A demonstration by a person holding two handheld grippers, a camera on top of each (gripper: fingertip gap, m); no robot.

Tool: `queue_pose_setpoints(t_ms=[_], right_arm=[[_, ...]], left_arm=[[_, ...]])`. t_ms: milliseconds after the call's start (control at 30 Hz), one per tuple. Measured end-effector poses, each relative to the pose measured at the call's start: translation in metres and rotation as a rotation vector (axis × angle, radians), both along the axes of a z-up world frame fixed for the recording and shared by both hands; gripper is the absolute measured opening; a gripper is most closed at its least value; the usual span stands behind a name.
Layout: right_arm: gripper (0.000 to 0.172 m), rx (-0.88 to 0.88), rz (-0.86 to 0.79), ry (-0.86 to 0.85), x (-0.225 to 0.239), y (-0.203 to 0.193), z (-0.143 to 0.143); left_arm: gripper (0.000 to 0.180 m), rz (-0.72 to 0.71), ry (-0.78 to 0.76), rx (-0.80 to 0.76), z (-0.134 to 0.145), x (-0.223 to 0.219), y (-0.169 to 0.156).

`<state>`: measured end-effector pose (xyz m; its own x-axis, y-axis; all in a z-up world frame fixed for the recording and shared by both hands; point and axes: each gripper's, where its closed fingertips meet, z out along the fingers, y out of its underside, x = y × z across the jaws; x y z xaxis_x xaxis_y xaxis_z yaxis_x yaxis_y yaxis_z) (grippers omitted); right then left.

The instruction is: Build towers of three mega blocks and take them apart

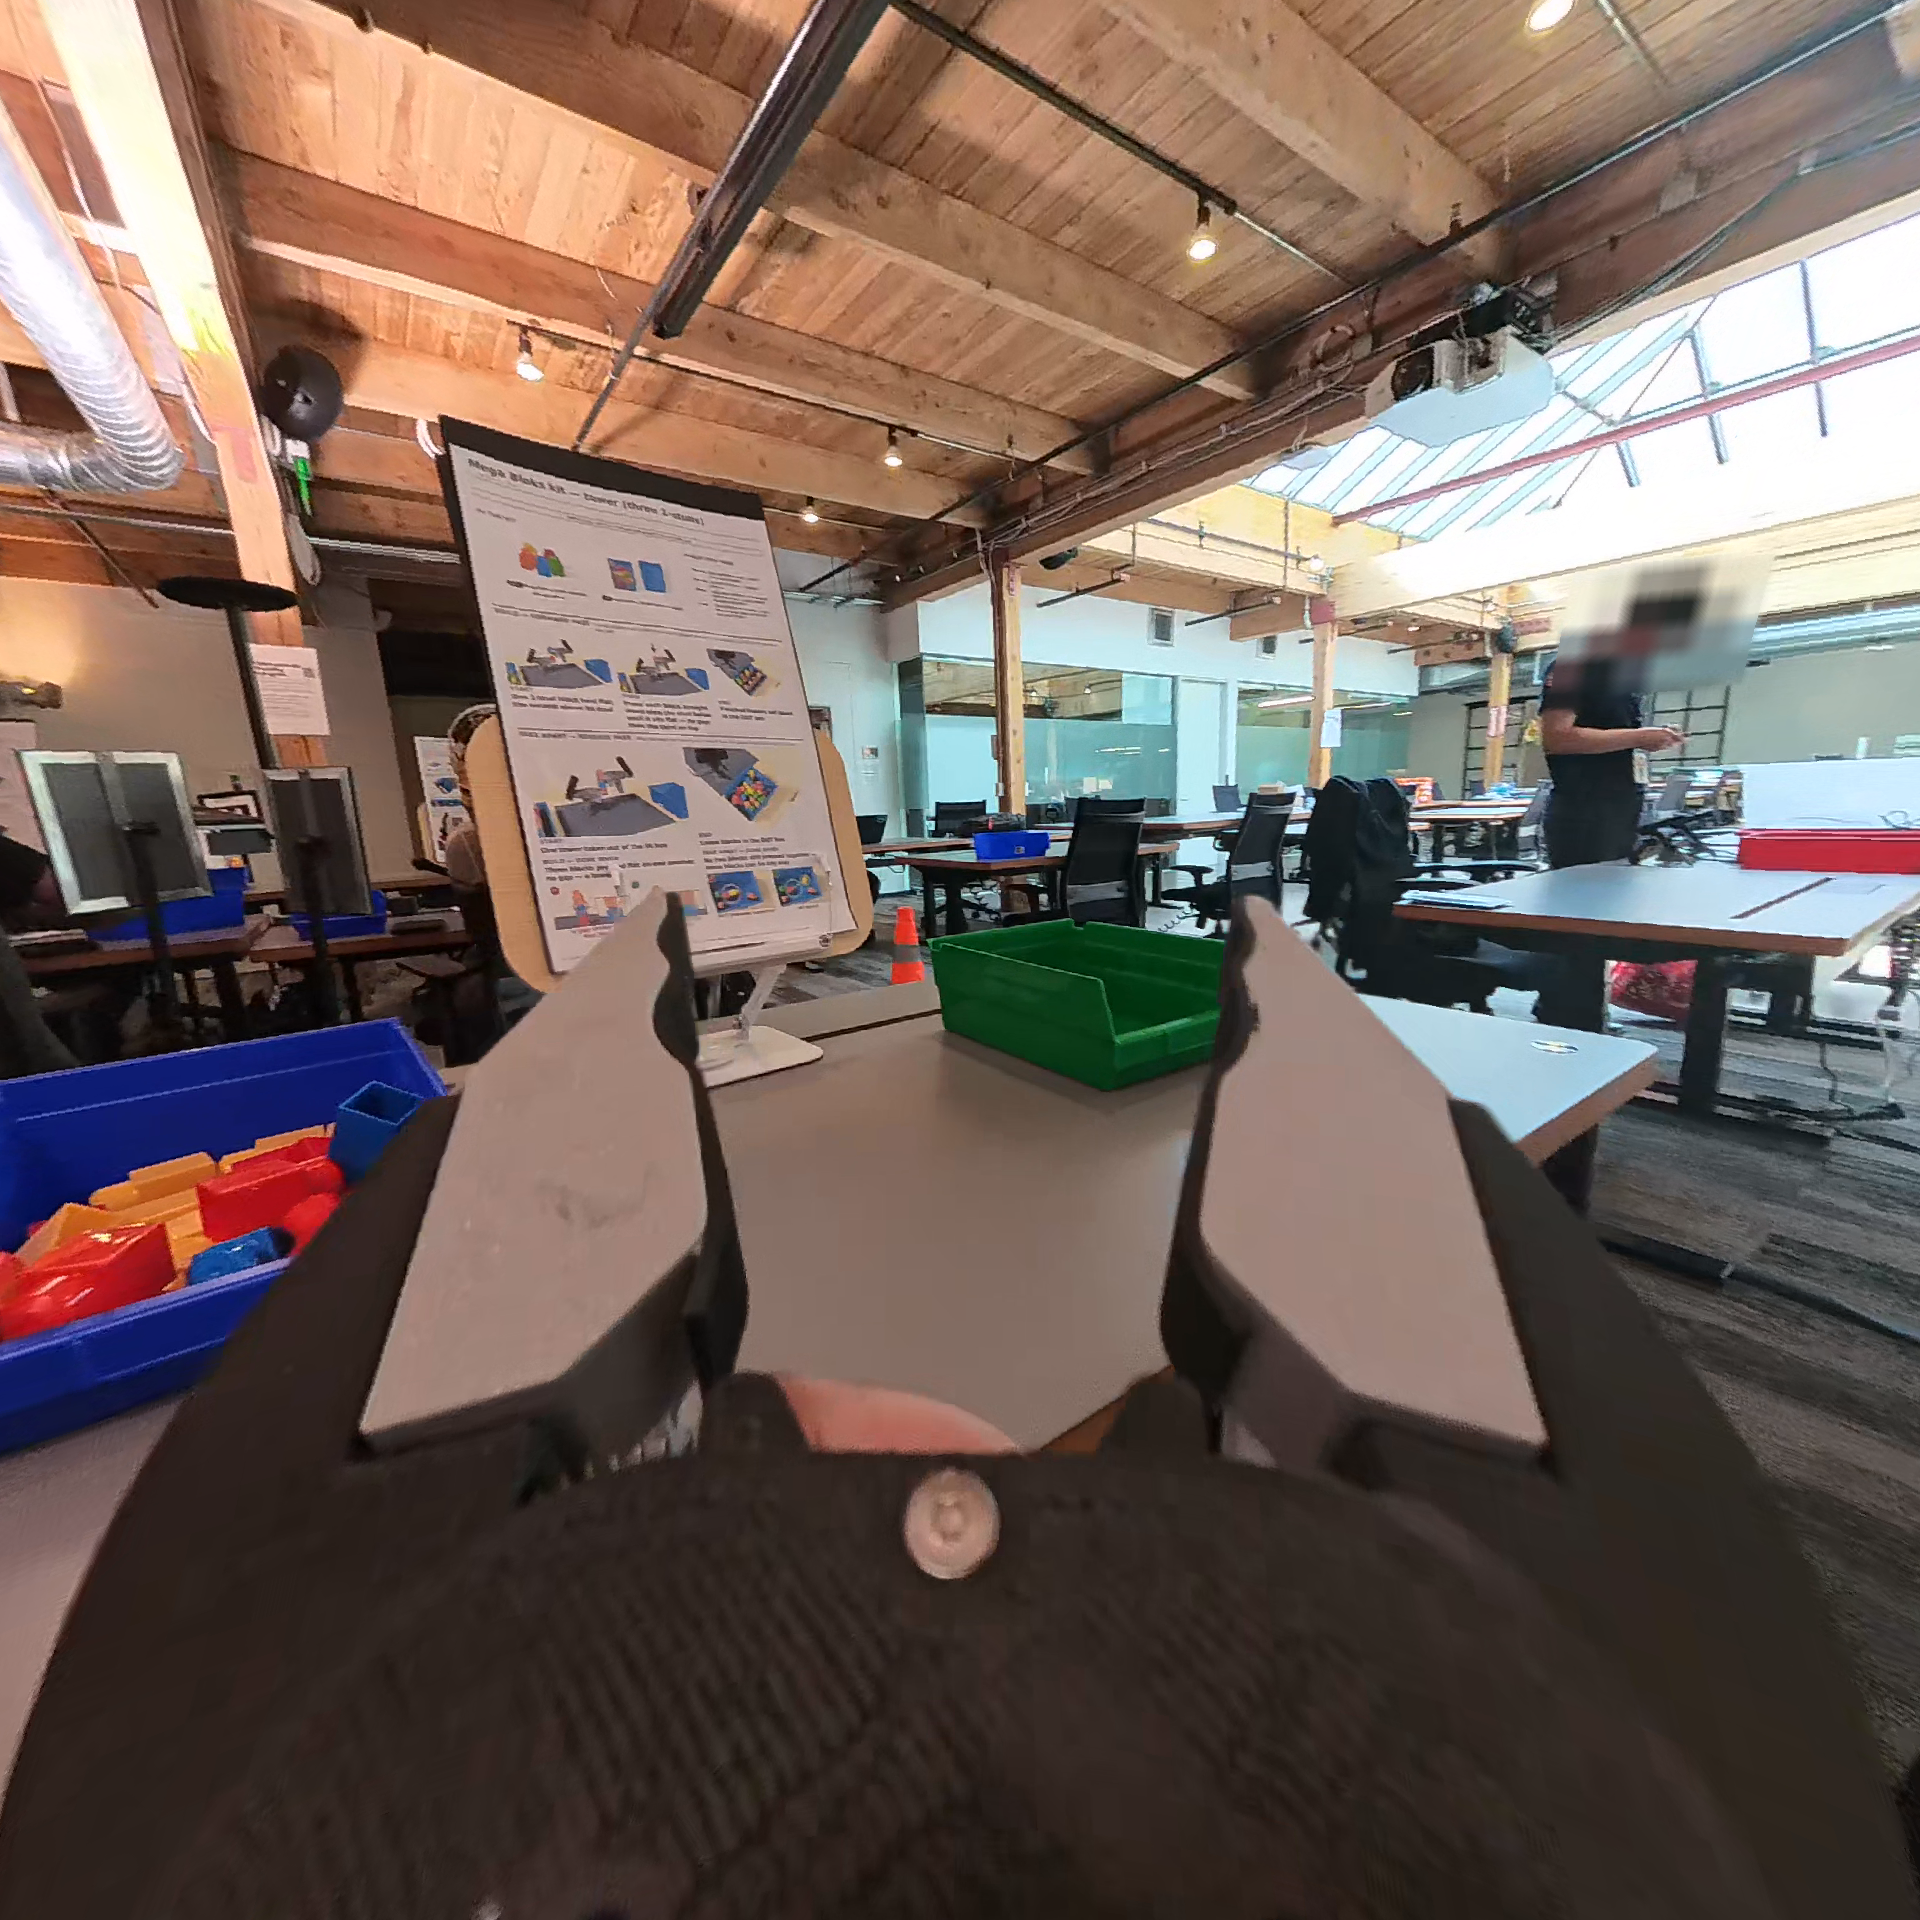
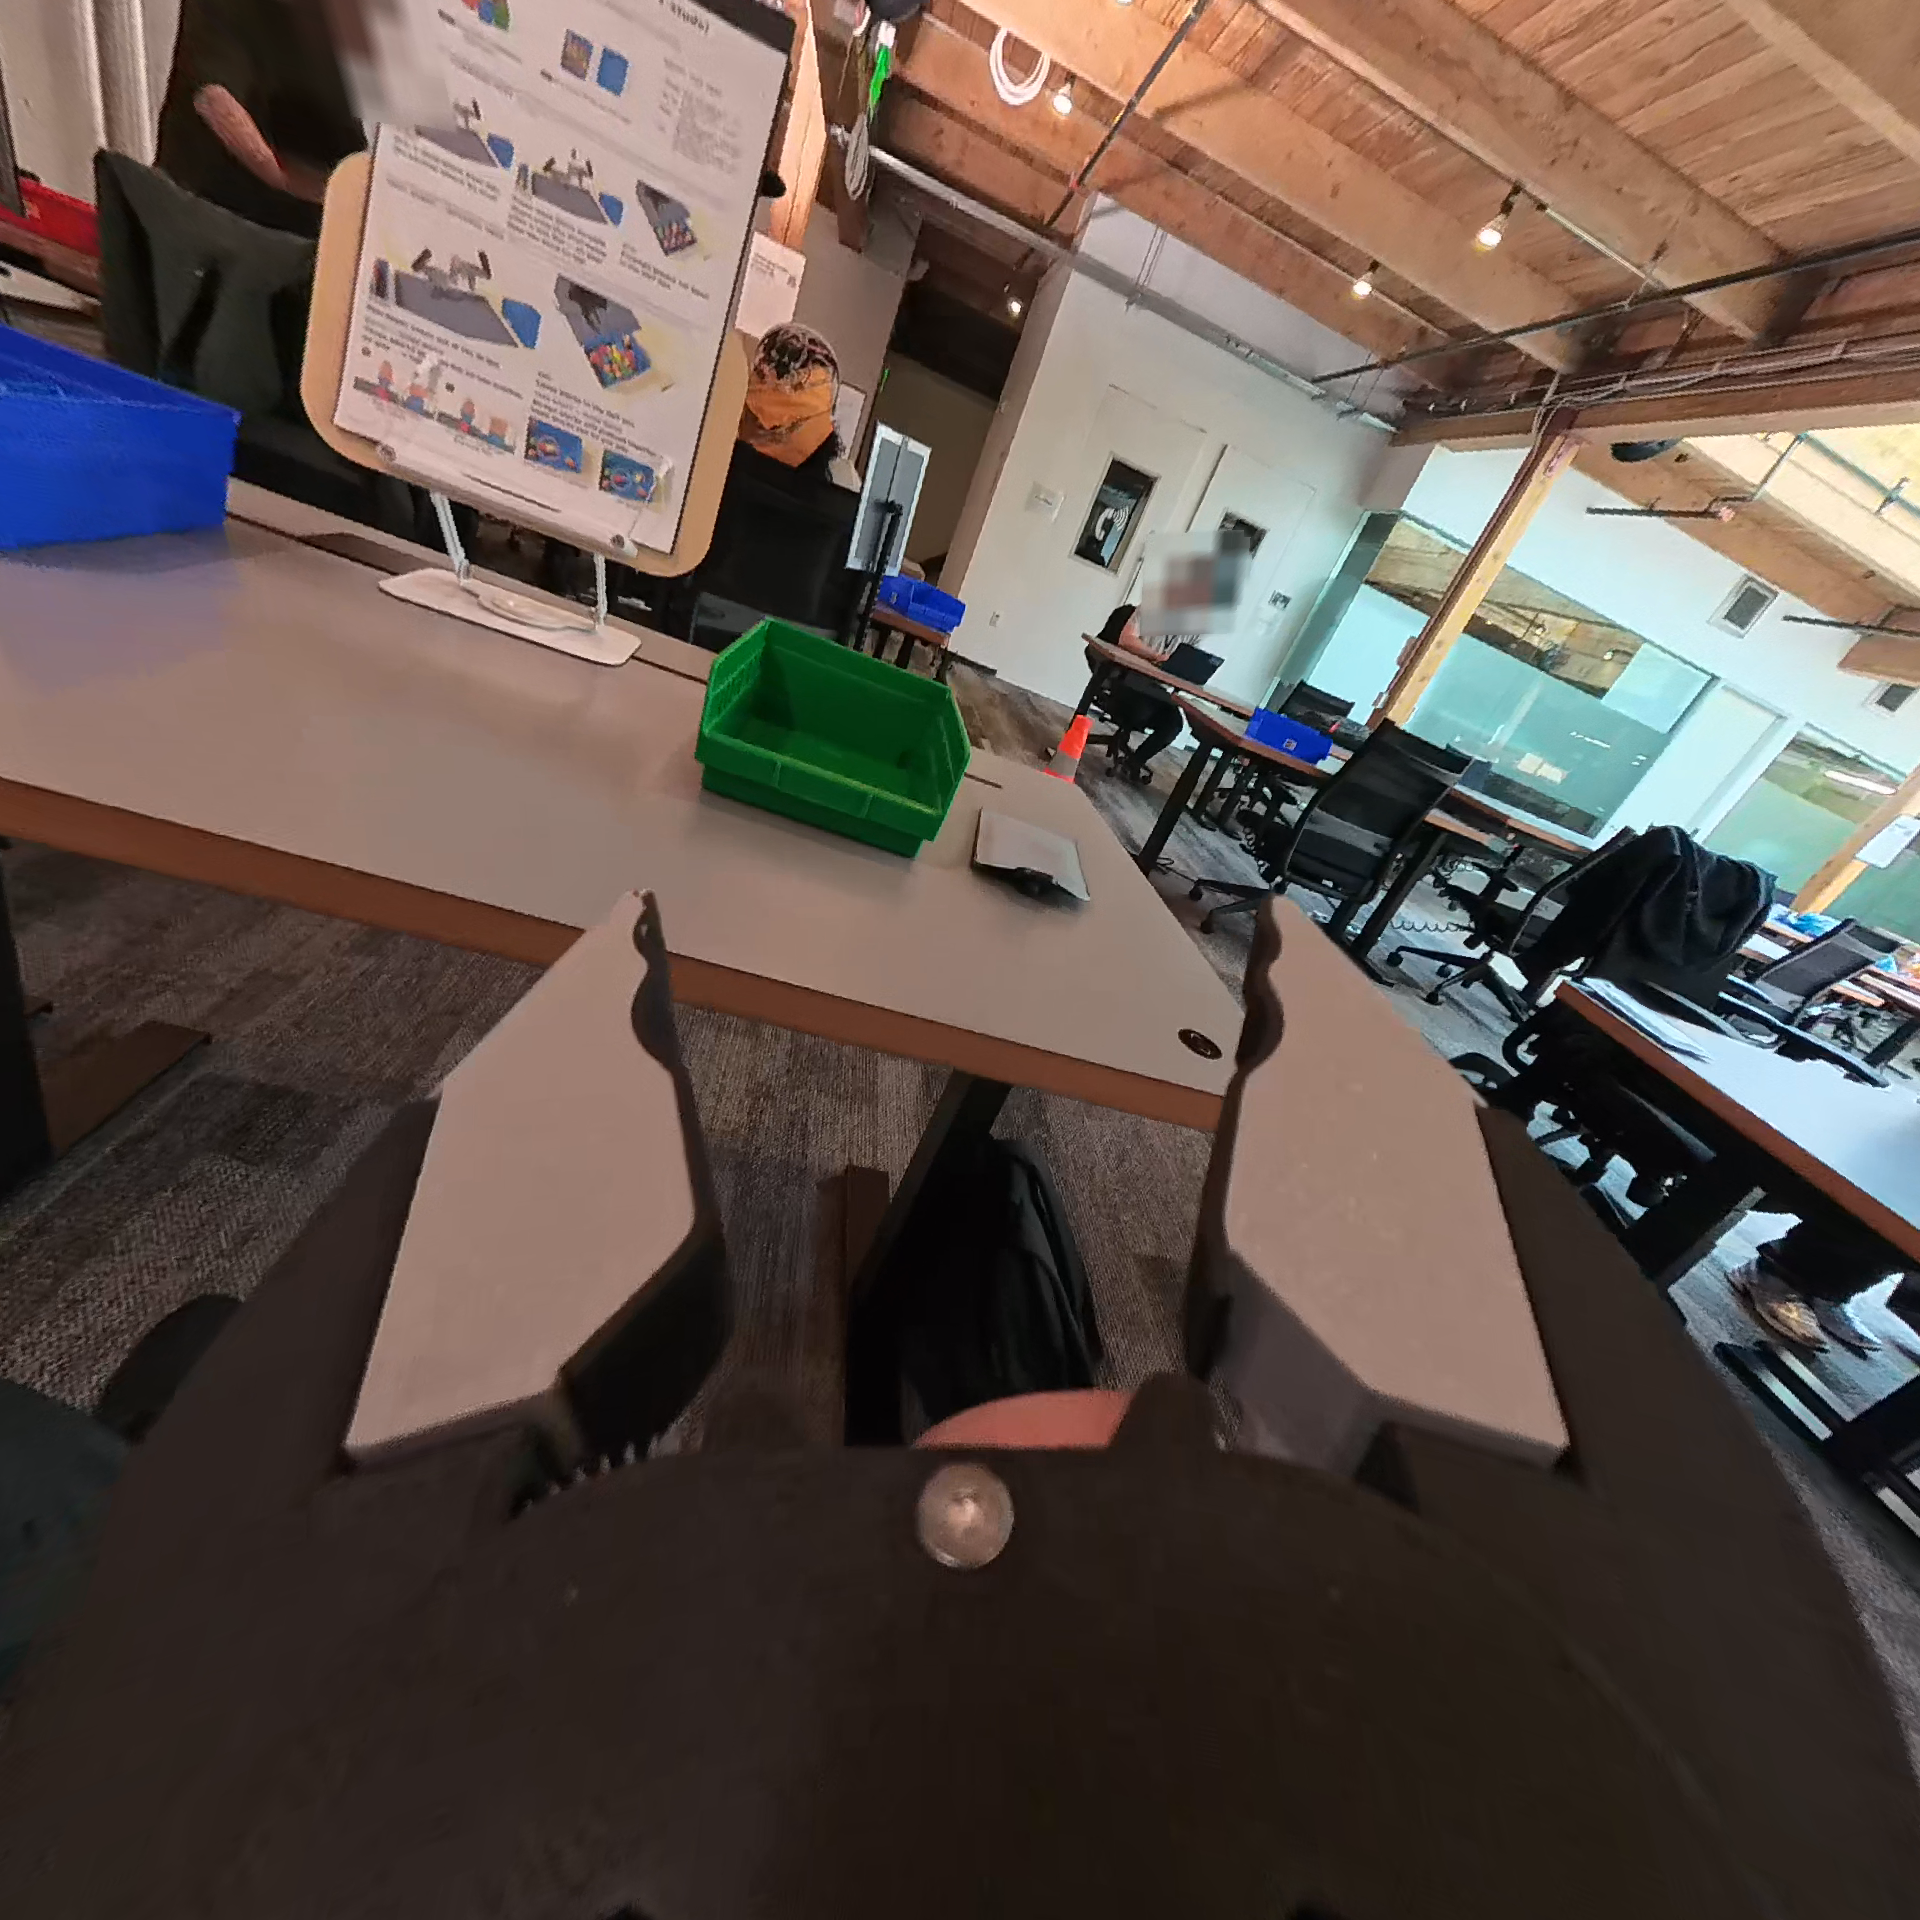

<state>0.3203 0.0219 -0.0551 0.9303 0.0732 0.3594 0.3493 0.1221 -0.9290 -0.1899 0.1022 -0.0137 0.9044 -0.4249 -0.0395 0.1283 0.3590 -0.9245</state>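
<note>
Your left gripper [image 1: 956, 935] hangs above the grey-topped table with the brown edge [image 1: 935, 1195], its two flat grey fingers [image 1: 582, 1143] spread wide with only air between them. The mega blocks [image 1: 156, 1236], glossy plastic pieces in red, yellow, orange and blue, lie jumbled in the blue plastic bin [image 1: 135, 1361] at the left of that view, just beside the left finger and apart from it. Ahead, between the fingertips and a little to the right, the green plastic bin [image 1: 1070, 997] stands on the far part of the table with its open front towards you; no block shows inside it. To its left stands the white printed instruction sheet on a tan board with a white stand [image 1: 644, 707], upright and leaning back. Your right gripper [image 2: 956, 914] is held off the near edge of the table, over the grey carpet [image 2: 208, 1039], its jaws likewise wide apart and holding nothing. In that view the green bin [image 2: 831, 748] sits near the table's right end, a flat grey plate [image 2: 1029, 857] just beside it, and the blue bin [image 2: 104, 468] at far left. An orange traffic cone [image 2: 1070, 748] stands on the floor beyond.
</note>
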Motion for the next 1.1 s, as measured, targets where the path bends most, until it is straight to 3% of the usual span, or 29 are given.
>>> queue_pose_setpoints(t_ms=[167,400,600,733,833,967,1067,1100], right_arm=[[0.108,-0.012,0.001,-0.017,0.001,-0.002,-0.006],[0.108,-0.111,0.052,0.031,0.003,0.022,-0.040],[0.108,-0.221,0.197,0.013,-0.041,0.088,-0.085],[0.107,-0.268,0.362,0.052,-0.091,0.153,-0.101],[0.105,-0.264,0.537,0.078,-0.153,0.215,-0.087],[0.103,-0.338,0.804,0.077,-0.270,0.306,-0.077],[0.071,-0.326,0.796,0.039,-0.330,0.396,-0.090],[0.074,-0.355,0.740,0.072,-0.339,0.427,-0.099]], left_arm=[[0.100,-0.015,-0.010,-0.007,0.000,0.000,-0.002],[0.099,0.022,0.045,-0.078,-0.016,0.007,0.011],[0.100,0.118,0.163,-0.235,-0.065,0.018,0.048],[0.098,0.074,0.150,-0.292,-0.085,0.030,0.078],[0.093,0.103,0.163,-0.354,-0.093,0.029,0.128],[0.093,0.191,0.187,-0.480,-0.108,0.032,0.233],[0.073,0.257,0.146,-0.521,-0.119,0.040,0.318],[0.069,0.272,0.132,-0.542,-0.124,0.042,0.344]])
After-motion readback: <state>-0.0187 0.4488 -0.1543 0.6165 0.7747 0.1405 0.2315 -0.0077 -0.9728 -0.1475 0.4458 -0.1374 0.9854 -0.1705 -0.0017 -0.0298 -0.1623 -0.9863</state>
